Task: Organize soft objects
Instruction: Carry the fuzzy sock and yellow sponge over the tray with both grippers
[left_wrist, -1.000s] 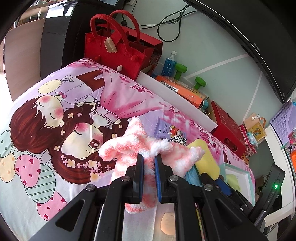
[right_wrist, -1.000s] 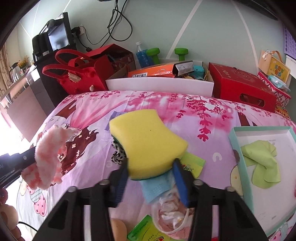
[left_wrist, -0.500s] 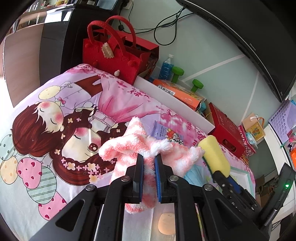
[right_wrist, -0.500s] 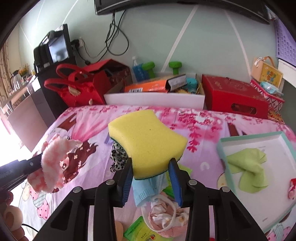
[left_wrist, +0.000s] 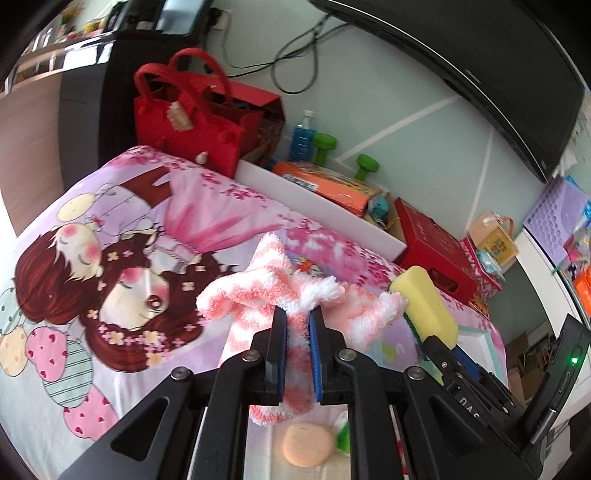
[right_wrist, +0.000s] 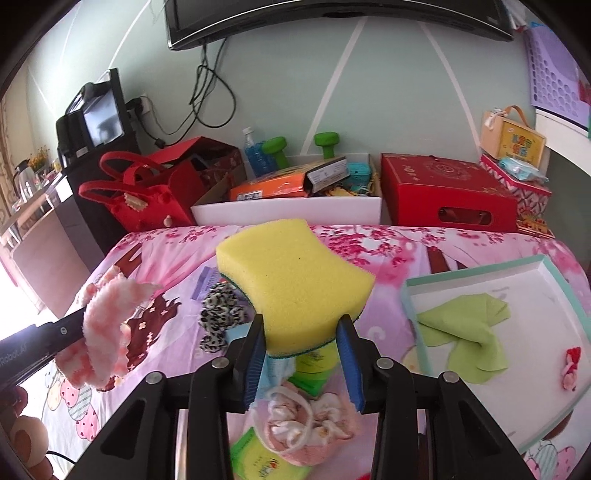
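My left gripper (left_wrist: 297, 325) is shut on a fluffy pink-and-white sock (left_wrist: 266, 291) and holds it above the bed; the sock also shows in the right wrist view (right_wrist: 107, 317). My right gripper (right_wrist: 301, 336) is shut on a yellow sponge (right_wrist: 295, 284) with a green underside, held in the air; the sponge also shows in the left wrist view (left_wrist: 424, 306). A white tray with a teal rim (right_wrist: 410, 291) lies on the bed at right, holding a green cloth (right_wrist: 465, 328) and a small red item (right_wrist: 570, 365).
On the cartoon bedsheet (left_wrist: 110, 258) lie a leopard-print scrunchie (right_wrist: 221, 314), a pink scrunchie (right_wrist: 306, 417), green packets (right_wrist: 262, 461) and an orange round pad (left_wrist: 306, 443). Behind the bed stand a red felt bag (left_wrist: 184, 122), a white bin (right_wrist: 288, 210) and a red box (right_wrist: 447, 192).
Both grippers have risen with their loads. The sponge has lifted clear of the items on the bed and moved right of the sock in the left wrist view.
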